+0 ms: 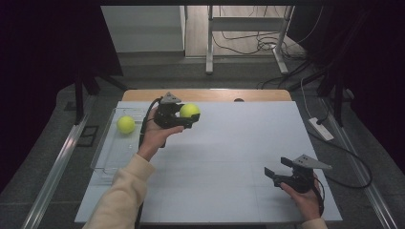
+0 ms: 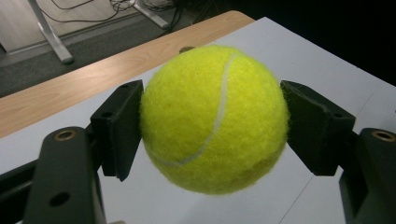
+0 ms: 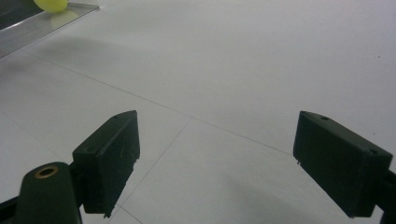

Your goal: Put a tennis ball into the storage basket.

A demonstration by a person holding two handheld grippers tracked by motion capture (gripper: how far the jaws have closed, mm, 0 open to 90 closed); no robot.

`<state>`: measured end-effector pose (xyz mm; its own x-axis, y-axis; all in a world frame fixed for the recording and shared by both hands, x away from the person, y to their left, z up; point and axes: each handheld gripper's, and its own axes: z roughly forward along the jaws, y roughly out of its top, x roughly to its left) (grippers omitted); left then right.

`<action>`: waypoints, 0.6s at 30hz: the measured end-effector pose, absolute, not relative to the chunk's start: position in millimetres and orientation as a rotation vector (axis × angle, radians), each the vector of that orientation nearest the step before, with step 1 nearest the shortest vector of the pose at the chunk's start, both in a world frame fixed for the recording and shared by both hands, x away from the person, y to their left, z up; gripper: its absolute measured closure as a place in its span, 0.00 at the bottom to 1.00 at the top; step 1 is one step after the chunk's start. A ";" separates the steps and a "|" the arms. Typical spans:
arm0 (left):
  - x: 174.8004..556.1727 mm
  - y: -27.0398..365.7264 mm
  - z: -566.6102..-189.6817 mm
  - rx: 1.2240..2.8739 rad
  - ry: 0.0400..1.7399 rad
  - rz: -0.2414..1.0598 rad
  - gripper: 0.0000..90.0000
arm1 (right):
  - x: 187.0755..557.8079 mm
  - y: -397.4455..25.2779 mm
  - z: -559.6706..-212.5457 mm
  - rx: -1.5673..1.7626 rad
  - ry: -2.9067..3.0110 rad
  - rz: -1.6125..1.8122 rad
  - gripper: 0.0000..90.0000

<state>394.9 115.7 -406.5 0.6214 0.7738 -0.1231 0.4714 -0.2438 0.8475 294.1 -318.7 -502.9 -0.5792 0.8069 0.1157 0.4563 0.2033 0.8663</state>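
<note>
We judge halfway | left hand-held gripper (image 1: 187, 118) clamped on tennis ball (image 2: 214, 119), lifted off counter (image 1: 229, 157) | second ball (image 1: 126, 124) in tray (image 1: 107, 157) to its left | right hand-held gripper (image 3: 217, 158) jaws apart, idle

Landmark: white table (image 1: 229, 157), top marked by thin seam lines.
- Wooden strip (image 1: 205, 95) runs along the table's far edge, touching it; a small dark round spot (image 1: 238, 100) sits on the strip.
- Beyond the table: white metal frame (image 1: 209, 43) standing on the floor, with loose cables (image 1: 248, 43) between its legs.
- Beyond the table, to the left: white cabinet (image 1: 143, 28).
- Right of the table, on the grey floor: white power strip (image 1: 321, 128).
- Left of the table: metal floor rail (image 1: 57, 167) running alongside it.
</note>
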 end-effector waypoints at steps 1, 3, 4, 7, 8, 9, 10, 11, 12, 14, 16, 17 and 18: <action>394.7 117.1 -406.1 1.898 0.989 0.402 0.30 | 294.0 -318.5 -502.7 1.182 2.121 1.326 0.17; 394.2 118.6 -405.8 1.896 0.993 0.405 0.30 | 293.9 -318.3 -502.7 1.183 2.122 1.326 0.17; 393.8 119.9 -405.6 1.895 0.994 0.407 0.30 | 294.0 -318.0 -502.8 1.182 2.123 1.329 0.17; 393.1 122.2 -405.5 1.891 0.998 0.410 0.30 | 293.9 -317.8 -502.7 1.182 2.124 1.328 0.17; 392.7 123.3 -405.4 1.889 1.001 0.412 0.30 | 293.9 -317.8 -502.6 1.183 2.122 1.329 0.17; 392.3 124.5 -405.3 1.891 1.001 0.415 0.30 | 293.9 -317.9 -502.5 1.182 2.122 1.329 0.17; 392.0 125.7 -405.3 1.891 1.003 0.419 0.30 | 293.8 -318.0 -502.4 1.183 2.121 1.330 0.17; 391.8 126.9 -405.5 1.888 1.006 0.418 0.30 | 293.9 -318.1 -502.4 1.184 2.120 1.331 0.17; 391.6 128.1 -405.5 1.888 1.009 0.418 0.30 | 293.9 -318.1 -502.4 1.185 2.120 1.328 0.17; 391.3 130.5 -405.7 1.885 1.014 0.423 0.30 | 294.0 -318.0 -502.5 1.184 2.120 1.330 0.17; 390.4 133.0 -405.5 1.875 1.020 0.421 0.30 | 294.0 -317.7 -502.5 1.184 2.121 1.330 0.17; 390.1 133.9 -405.5 1.872 1.022 0.422 0.30 | 293.9 -317.5 -502.4 1.184 2.121 1.329 0.17; 389.8 135.2 -405.3 1.870 1.024 0.421 0.30 | 294.0 -317.4 -502.4 1.183 2.121 1.329 0.17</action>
<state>389.8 135.2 -405.3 0.5934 0.7949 -0.1267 0.4755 -0.2192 0.8519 294.0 -317.4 -502.4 -0.5786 0.8072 0.1167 0.4570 0.2023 0.8662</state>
